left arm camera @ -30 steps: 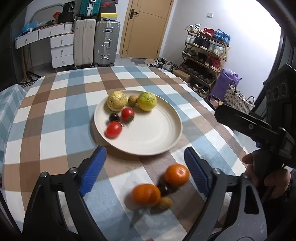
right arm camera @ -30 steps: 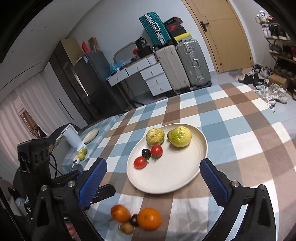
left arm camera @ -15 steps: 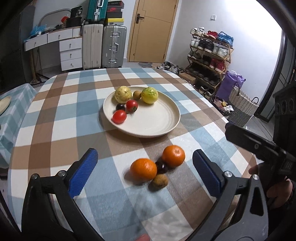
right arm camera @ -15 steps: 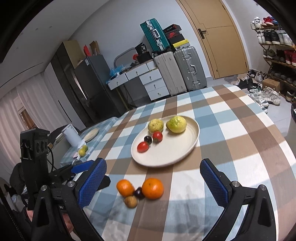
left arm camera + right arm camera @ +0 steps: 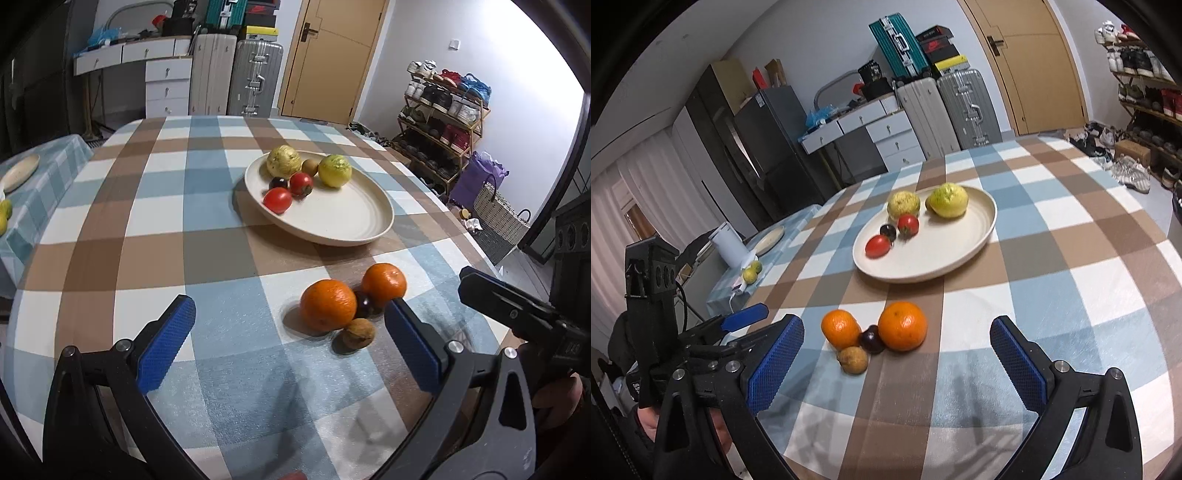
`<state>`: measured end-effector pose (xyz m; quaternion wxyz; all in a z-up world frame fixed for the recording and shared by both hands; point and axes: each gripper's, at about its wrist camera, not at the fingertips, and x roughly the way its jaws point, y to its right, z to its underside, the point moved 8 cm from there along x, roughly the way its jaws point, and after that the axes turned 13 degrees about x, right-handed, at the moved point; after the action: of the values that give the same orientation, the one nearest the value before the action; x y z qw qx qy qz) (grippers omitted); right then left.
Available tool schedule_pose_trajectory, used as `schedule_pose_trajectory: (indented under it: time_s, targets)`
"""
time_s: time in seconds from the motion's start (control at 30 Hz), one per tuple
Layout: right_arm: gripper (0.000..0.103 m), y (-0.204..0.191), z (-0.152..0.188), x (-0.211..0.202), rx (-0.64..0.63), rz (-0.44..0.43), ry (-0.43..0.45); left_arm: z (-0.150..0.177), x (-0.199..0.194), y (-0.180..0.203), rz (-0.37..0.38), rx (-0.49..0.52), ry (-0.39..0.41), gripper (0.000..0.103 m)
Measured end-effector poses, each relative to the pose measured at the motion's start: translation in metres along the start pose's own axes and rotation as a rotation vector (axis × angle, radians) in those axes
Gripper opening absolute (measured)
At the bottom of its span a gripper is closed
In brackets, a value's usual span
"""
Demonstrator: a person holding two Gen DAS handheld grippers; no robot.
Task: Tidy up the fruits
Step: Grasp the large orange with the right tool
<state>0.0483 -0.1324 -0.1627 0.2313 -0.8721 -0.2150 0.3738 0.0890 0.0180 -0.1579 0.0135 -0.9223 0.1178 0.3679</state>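
Observation:
A cream plate [image 5: 343,218] [image 5: 960,251] on the checked tablecloth holds two yellow-green fruits, a small brown fruit, two red tomatoes and a dark plum. Nearer me lie two oranges [image 5: 328,305] [image 5: 902,325], a dark plum [image 5: 364,303] [image 5: 871,338] between them and a brown kiwi-like fruit [image 5: 359,333] [image 5: 852,360], all touching. My left gripper [image 5: 291,343] is open and empty, just short of this cluster. My right gripper [image 5: 897,373] is open and empty, just short of it from the other side.
The round table's edge [image 5: 476,243] curves on the right. A side table [image 5: 22,206] at the left holds a small plate and green fruits. Suitcases, drawers, a door and a shoe rack [image 5: 443,110] stand behind.
Both grippers have pulled back from the plate toward the table's near edge, so the plate looks farther and the orange cluster sits just ahead of the fingers. Fruits have not moved.

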Motion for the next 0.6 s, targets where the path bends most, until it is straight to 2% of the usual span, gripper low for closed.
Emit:
schedule_pose_trajectory:
  time_s: [0.27,0.5,0.6]
  targets:
    - [0.103,0.008,0.003,0.021,0.054,-0.031,-0.062,0.004,0.019,-0.011,0.013,-0.02,-0.023,0.102]
    - [0.103,0.014,0.002,0.039,0.099,-0.062,-0.111,0.002,0.027,-0.013,0.041,-0.028,-0.011,0.102]
    - [0.099,0.011,0.003,0.047,0.098,-0.081,-0.142,0.002,0.03,-0.015,0.045,-0.032,-0.015,0.102]
